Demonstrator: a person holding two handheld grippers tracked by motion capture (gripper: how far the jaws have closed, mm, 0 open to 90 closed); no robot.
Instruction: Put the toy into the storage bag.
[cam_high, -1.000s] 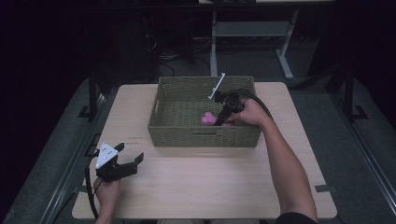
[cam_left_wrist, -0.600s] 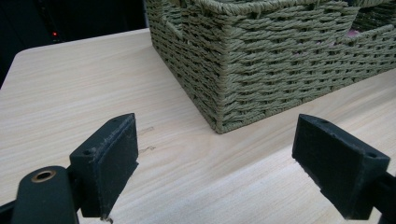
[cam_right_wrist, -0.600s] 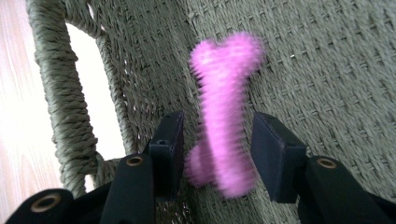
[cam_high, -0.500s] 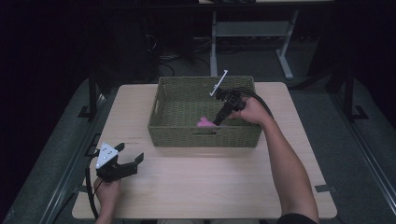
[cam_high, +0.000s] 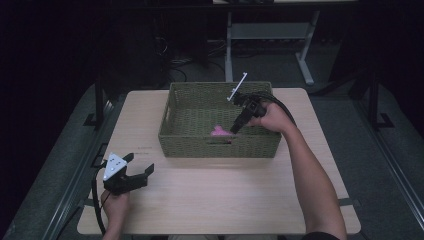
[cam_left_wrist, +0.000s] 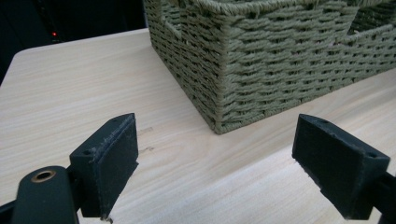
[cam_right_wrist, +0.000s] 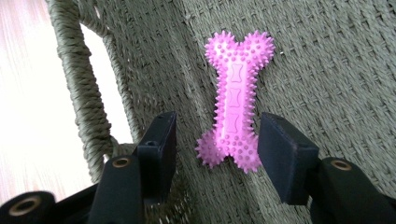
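Note:
A pink spiky bone toy (cam_right_wrist: 234, 107) lies flat on the floor of the green woven basket (cam_right_wrist: 84, 93), near its front wall (cam_high: 220, 150). My right gripper (cam_right_wrist: 217, 120) hangs inside the basket just above the toy (cam_high: 219, 132). Its jaws have just been opening and now stand on either side of the toy's near end without pressing it. Beside the table's front left corner, my left gripper (cam_high: 141, 163) rests low over the wood. It is open with nothing between its fingers (cam_left_wrist: 116, 163) and points at the basket's corner (cam_left_wrist: 219, 84).
The basket sits at the back middle of the light wooden table (cam_high: 225, 195). A white stick-like part (cam_high: 237, 88) juts up from the right gripper over the basket's far rim. A dark floor and a desk frame (cam_high: 270, 35) lie beyond the table.
The right gripper's jaws have spread apart and the pink toy has come out of their grip onto the basket floor. The left gripper has stayed where it was.

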